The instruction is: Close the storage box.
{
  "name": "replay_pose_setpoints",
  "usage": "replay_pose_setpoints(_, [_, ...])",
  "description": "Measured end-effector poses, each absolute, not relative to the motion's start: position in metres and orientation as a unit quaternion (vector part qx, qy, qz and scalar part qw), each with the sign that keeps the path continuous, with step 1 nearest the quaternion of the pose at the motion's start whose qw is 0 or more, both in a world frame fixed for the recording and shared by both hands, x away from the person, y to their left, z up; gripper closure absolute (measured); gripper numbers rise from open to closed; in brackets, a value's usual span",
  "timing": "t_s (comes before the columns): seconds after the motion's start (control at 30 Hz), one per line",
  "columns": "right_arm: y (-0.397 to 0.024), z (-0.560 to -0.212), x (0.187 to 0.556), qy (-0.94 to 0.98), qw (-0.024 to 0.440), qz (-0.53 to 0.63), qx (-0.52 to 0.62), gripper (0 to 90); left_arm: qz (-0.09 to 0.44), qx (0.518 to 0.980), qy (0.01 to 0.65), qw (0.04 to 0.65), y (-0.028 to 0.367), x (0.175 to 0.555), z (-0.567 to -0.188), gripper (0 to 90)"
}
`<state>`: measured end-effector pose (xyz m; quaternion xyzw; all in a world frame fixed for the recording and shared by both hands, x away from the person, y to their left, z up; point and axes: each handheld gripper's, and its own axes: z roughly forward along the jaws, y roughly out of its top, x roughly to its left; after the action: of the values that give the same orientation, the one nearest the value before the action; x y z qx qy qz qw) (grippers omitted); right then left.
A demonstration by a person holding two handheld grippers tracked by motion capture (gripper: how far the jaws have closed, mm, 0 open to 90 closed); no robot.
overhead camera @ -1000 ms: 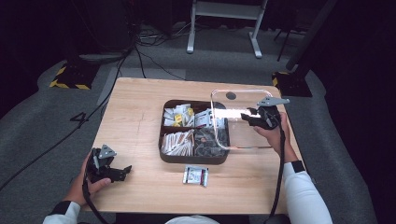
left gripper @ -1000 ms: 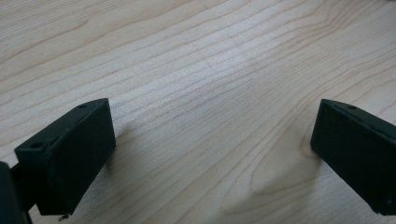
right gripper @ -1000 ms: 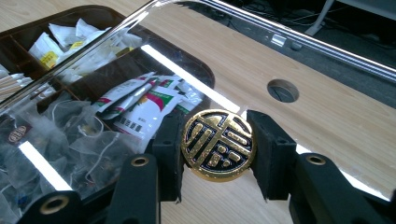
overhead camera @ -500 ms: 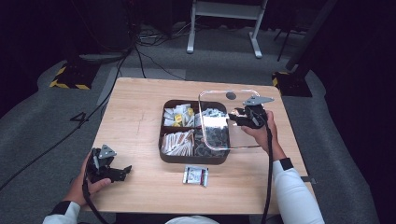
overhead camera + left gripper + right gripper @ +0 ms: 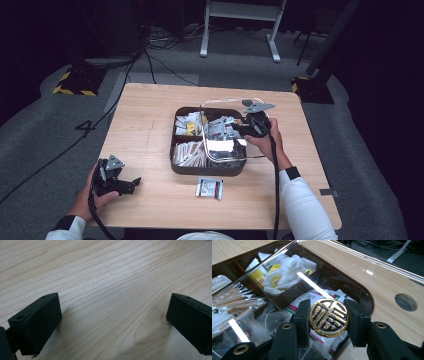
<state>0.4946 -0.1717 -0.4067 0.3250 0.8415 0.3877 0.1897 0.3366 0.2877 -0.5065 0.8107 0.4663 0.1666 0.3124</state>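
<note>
A dark brown divided tray sits mid-table, its compartments full of tea bags and paper packets. My right gripper is shut on the gold round knob of a clear lid. The lid hangs slightly tilted over the right half of the tray, and its far right edge reaches past the tray's rim. In the right gripper view both pads press on the sides of the knob, with packets visible through the lid. My left gripper rests at the table's front left, open, with bare wood between its jaws.
A single loose packet lies on the table just in front of the tray. The wooden table has a round cable hole near the tray's right side. Cables and stand legs lie on the floor beyond the far edge.
My right gripper has carried the lid leftward from beside the tray's right edge to over the tray, sinking a little. The left gripper has stayed put.
</note>
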Motion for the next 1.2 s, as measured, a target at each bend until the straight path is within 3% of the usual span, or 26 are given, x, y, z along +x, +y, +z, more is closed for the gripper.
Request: replay_pose_setpoints(1.2, [-0.103,-0.433,0.504,0.860,0.163,0.371,0.310,59.4,0.168,0.810,0.467,0.314,0.288,0.336,-0.507,0.3])
